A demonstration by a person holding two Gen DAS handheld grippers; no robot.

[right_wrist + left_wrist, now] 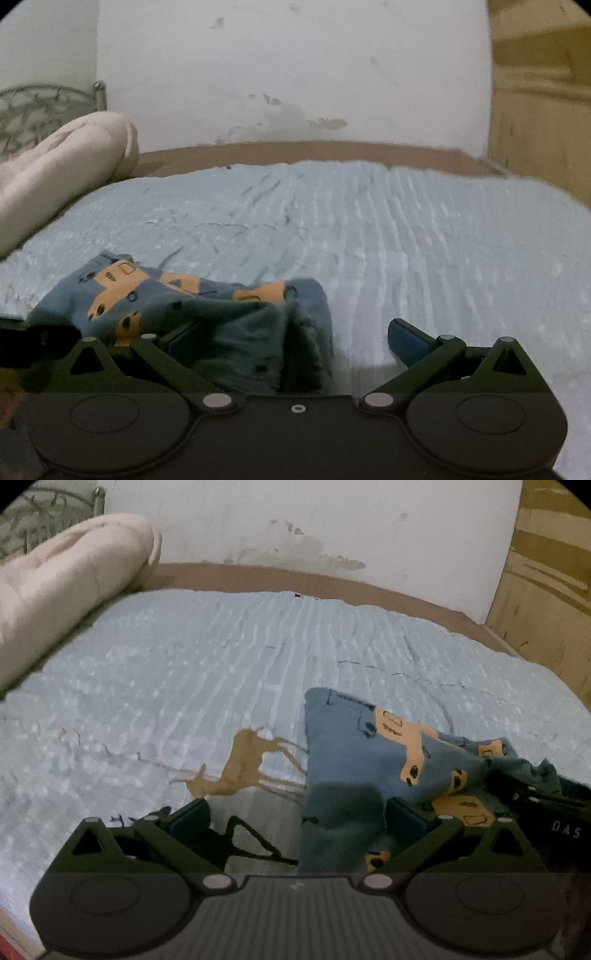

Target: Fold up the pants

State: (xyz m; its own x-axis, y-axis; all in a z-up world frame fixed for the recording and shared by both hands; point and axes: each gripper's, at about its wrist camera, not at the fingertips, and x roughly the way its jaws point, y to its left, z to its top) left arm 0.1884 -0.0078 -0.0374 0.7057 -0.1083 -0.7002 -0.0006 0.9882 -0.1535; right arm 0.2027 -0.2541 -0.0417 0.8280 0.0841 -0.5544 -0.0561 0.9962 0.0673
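Two grippers hover low over the bed (184, 657), side by side, with the pants (369, 760) bunched between and in front of them. The pants are blue with orange vehicle prints; they lie on the pale blue cover in a rumpled, partly doubled heap, near the front edge, well apart from the rolled cream quilt (66, 587) at the far left.

Left gripper (295, 823): its fingers are spread wide and grip nothing. A hanging edge of the cloth sits inside the gap, close against the right finger (406, 818), while the left finger stands over the bare cover and its brown deer print (240, 764). It looks placed to pinch that near edge, though no clamp is made.

Right gripper (295, 339): also wide open, holding nothing. The heap fills the left half of its gap and covers much of the left finger (184, 334); whether the cloth touches that pad I cannot tell. The right finger (408, 339) is clear of the cloth, over the cover.

Judging from this, both tools sit at the near side of the heap so each can take a corner or hem and draw the pants out flat before a clean fold.
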